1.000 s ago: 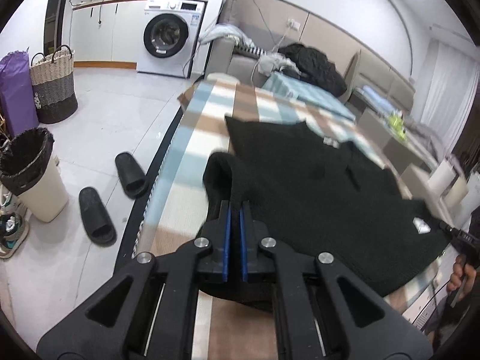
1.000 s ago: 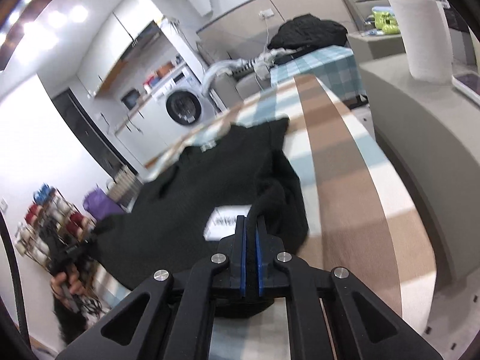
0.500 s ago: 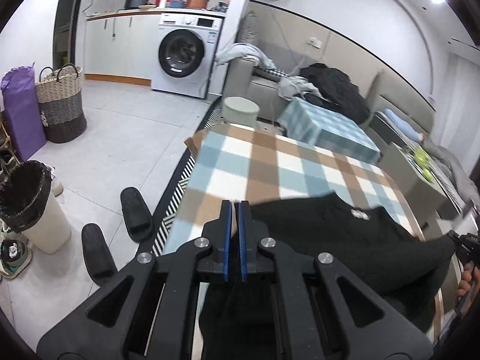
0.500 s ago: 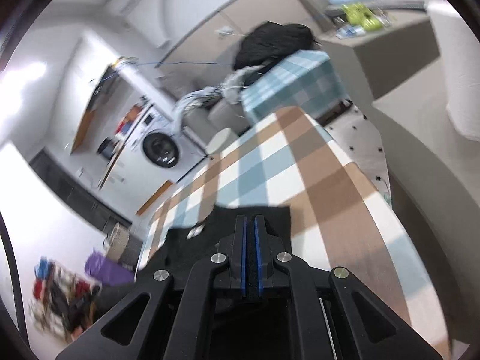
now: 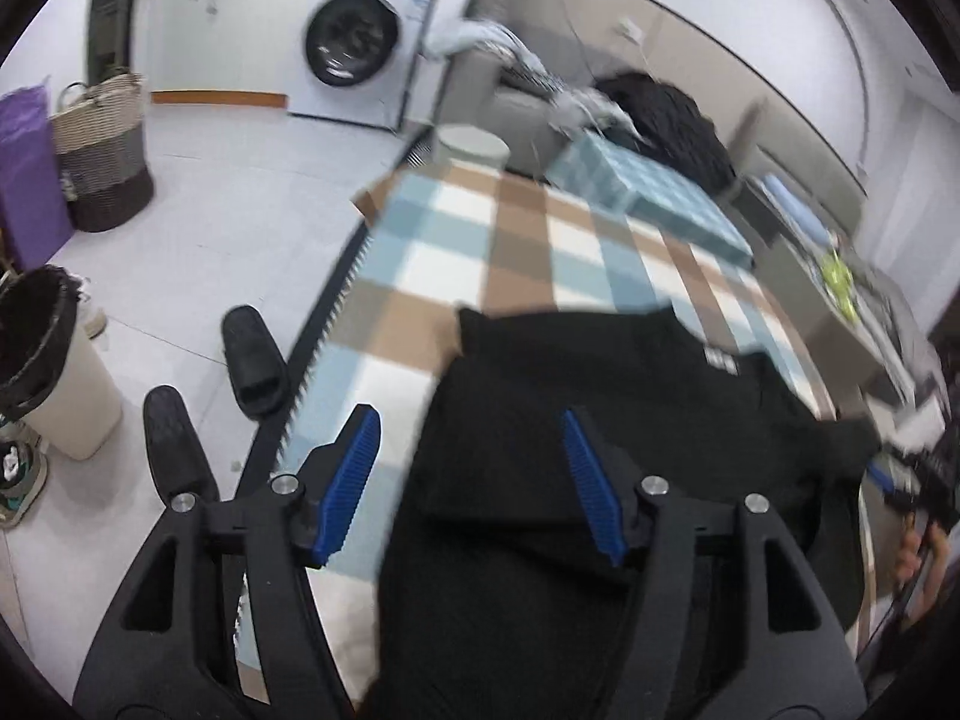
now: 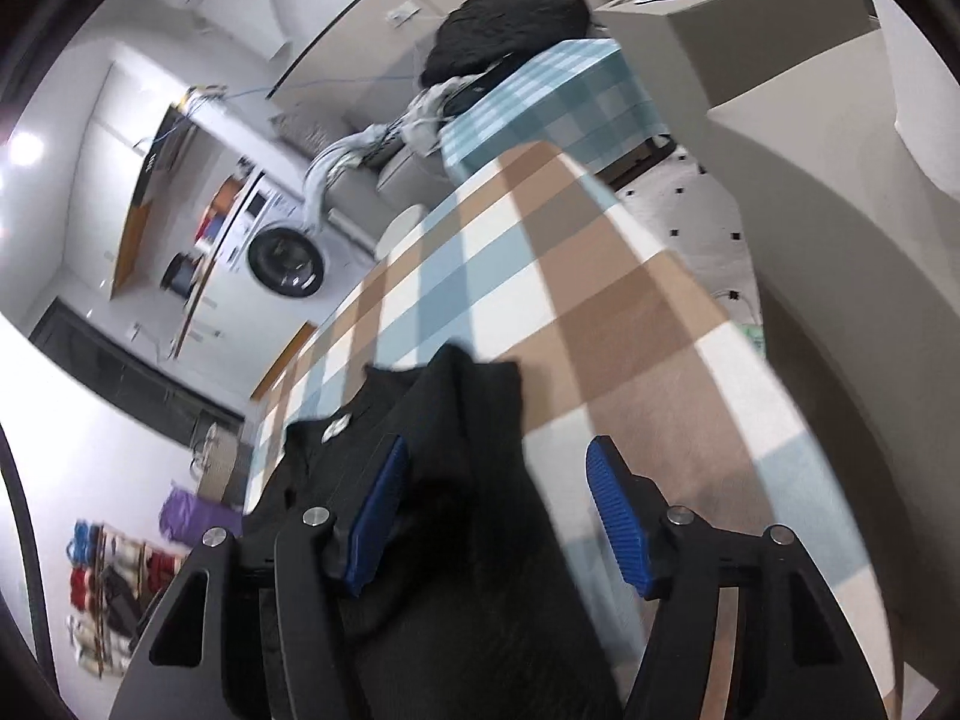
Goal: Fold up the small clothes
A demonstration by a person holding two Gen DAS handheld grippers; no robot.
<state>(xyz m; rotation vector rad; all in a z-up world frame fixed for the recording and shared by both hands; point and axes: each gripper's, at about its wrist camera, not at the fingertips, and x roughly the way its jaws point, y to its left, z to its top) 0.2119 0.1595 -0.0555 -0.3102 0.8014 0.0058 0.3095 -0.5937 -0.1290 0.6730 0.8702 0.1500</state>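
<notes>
Left gripper [image 5: 471, 483]: jaws had just been opening and stood wide apart, blue ribbed pads clear of the cloth; nothing gripped. Black knit garment [image 5: 600, 450] lay beneath and between them, doubled over on the brown, blue and white checked tablecloth [image 5: 522, 240].

Right gripper [image 6: 504, 516]: jaws likewise just opened, wide, holding nothing; garment's folded edge [image 6: 462, 480] lay between the pads, untouched as far as could be seen.

Outward, left view: two black slippers [image 5: 252, 366] on pale tiled floor, cream bin with black liner [image 5: 54, 384], woven basket [image 5: 102, 174], white washing machine [image 5: 354, 54]. Dark clothes pile [image 5: 666, 120] beyond the table's far end. A hand [image 5: 918, 546] showed at the right edge.
</notes>
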